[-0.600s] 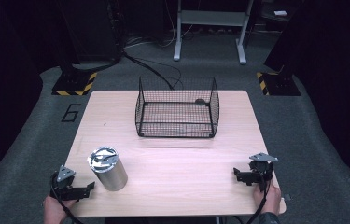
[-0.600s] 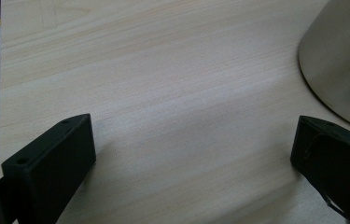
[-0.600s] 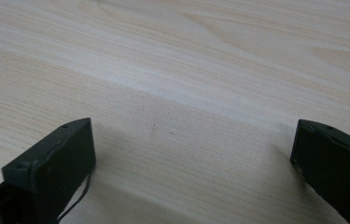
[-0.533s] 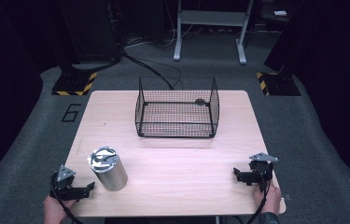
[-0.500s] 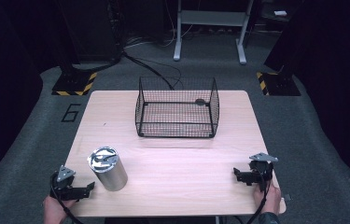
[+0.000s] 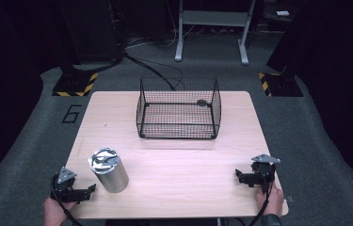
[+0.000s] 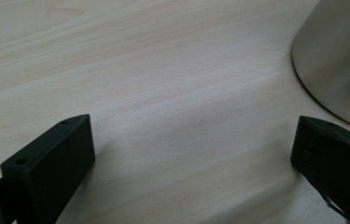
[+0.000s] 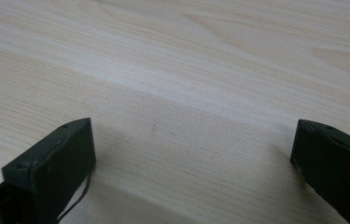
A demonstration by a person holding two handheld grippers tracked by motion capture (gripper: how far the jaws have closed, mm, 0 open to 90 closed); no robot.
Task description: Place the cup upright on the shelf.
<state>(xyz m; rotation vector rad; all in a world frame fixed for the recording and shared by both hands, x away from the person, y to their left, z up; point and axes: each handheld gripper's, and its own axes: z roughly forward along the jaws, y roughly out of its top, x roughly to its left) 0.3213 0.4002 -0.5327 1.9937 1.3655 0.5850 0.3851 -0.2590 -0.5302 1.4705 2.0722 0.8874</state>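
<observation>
On the near left part of the pale wooden desk (image 6: 174,160), an upright silver metal cylinder with a shiny dented top (image 6: 108,169), standing free and untouched. Seen again in the left gripper view as a curved brushed-metal wall (image 7: 338,56) at the upper right, its base resting on the wood just ahead of the right-hand jaw, apart from it by a narrow strip of desk.

At the near left corner, the left tool (image 6: 87,189), held in a hand (image 6: 55,212) at the desk's edge, low over the wood and pointing rightward toward the foot of the cylinder, just beside it. Jaws spread wide in its own view (image 7: 191,154), with bare wood grain between them and nothing pinched.

At the near right corner, the right tool (image 6: 241,177), held in the other hand (image 6: 269,200), pointing leftward across the desk, well apart from the cylinder. Jaws likewise spread wide in its own view (image 8: 191,154), empty, only wood grain and their own soft shadows between them.

Toward the far middle of the desk, a black wire-mesh rectangular basket (image 6: 179,129), open at the top, with a small dark object (image 6: 202,102) at its far right corner, too small to identify. Beyond the desk, grey carpeted floor (image 6: 306,122) with black cables.
</observation>
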